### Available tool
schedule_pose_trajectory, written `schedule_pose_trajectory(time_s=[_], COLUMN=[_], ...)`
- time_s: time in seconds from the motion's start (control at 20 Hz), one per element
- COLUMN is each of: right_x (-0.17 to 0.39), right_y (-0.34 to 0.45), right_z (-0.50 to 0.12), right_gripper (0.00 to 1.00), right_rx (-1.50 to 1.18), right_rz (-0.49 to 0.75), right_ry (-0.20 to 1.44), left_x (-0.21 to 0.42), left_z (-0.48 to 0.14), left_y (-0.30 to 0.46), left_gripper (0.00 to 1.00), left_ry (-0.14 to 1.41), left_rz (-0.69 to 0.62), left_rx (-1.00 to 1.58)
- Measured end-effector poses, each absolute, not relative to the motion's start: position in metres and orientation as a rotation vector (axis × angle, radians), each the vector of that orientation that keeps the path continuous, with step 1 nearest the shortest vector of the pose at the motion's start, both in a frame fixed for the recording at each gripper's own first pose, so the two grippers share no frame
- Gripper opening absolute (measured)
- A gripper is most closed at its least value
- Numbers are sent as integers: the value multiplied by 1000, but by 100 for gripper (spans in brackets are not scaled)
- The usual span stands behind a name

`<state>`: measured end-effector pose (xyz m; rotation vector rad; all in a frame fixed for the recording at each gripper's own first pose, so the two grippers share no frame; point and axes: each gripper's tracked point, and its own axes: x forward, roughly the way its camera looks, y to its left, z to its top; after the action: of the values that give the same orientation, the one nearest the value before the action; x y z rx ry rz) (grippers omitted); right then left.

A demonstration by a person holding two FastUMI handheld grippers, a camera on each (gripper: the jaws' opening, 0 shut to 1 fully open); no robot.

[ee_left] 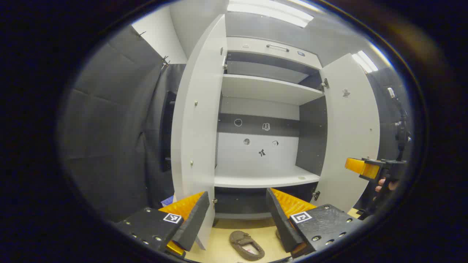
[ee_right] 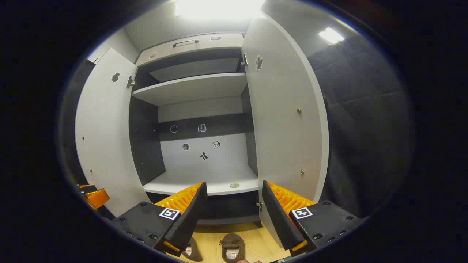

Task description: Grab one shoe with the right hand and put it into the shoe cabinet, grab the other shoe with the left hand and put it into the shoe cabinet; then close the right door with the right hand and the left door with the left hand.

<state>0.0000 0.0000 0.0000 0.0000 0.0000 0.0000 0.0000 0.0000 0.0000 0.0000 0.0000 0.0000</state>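
Right hand-held gripper (ee_right: 231,213) and left hand-held gripper (ee_left: 237,219), both released, hovered over two shoes (ee_right: 231,247) on the floor (ee_right: 256,241) before the open shoe cabinet (ee_right: 204,182); first grasp pending, requiring descent.

The right gripper (ee_right: 231,215), fingers apart, faces the open shoe cabinet (ee_right: 199,89), two shoes (ee_right: 231,247) on the floor (ee_right: 256,241) below.

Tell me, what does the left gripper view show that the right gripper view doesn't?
Left gripper view: a hand holding the right gripper, with a dark stand behind it. Right gripper view: a second shoe beside the first shoe on the floor. Both: the shoe cabinet with its two doors open, and a shoe lying on the floor in front of it.
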Motion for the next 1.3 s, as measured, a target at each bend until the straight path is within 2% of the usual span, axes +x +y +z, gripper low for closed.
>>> schedule_pose_trajectory(time_s=[0.05,0.1,0.15,0.2,0.25,0.3,0.35,0.45,0.5,0.55,0.6,0.75,0.8,0.85,0.9,0.95,1.0,1.05,1.1,1.15,1.2,1.3], right_x=[-2,-3,-3,-2,-2,-2,-2,0,0,1,2,7,10,12,15,17,20,24,26,29,32,39], right_y=[1,1,1,-1,-1,0,1,-1,-2,-2,-1,2,5,11,14,17,19,22,25,28,31,37], right_z=[-3,-6,-6,-7,-8,-10,-13,-18,-21,-23,-27,-35,-37,-36,-36,-38,-40,-40,-43,-46,-52,-71], right_gripper=[92,92,95,92,95,95,92,92,95,95,92,92,95,95,95,95,95,92,95,95,95,95], right_rx=[-5,-17,-31,-44,-49,-46,-38,-28,-26,-23,-21,-32,-31,-32,-39,-50,-58,-59,-54,-51,-53,-72], right_rz=[3,9,7,2,-3,-3,-4,-12,-15,-12,-5,15,26,47,61,70,79,90,104,115,128,171], right_ry=[12,20,19,16,20,28,36,57,66,75,89,129,135,133,135,145,155,167,180,196,218,273], left_x=[2,3,3,5,6,6,6,5,4,3,3,0,-1,-1,-1,-1,-2,-2,-4,-4,-4,-5], left_z=[-1,-1,-2,-4,-6,-7,-5,-6,-10,-13,-13,-15,-16,-17,-18,-19,-20,-19,-19,-19,-19,-20], left_y=[-1,-1,-4,-6,-7,-6,-7,-11,-12,-13,-11,-9,-9,-9,-9,-10,-11,-13,-15,-16,-17,-21], left_gripper=[91,96,96,91,91,91,96,96,91,91,91,91,91,96,91,91,96,96,96,96,91,91], left_ry=[5,9,9,8,14,17,14,8,17,28,29,32,33,36,38,40,42,42,41,39,38,36], left_rz=[-3,-11,-22,-32,-33,-26,-24,-30,-36,-38,-33,-21,-17,-16,-19,-22,-28,-35,-40,-44,-48,-55], left_rx=[-3,-6,-9,-10,-7,-3,-2,-9,-11,-7,0,7,4,-2,-7,-10,-10,-7,0,9,17,20])
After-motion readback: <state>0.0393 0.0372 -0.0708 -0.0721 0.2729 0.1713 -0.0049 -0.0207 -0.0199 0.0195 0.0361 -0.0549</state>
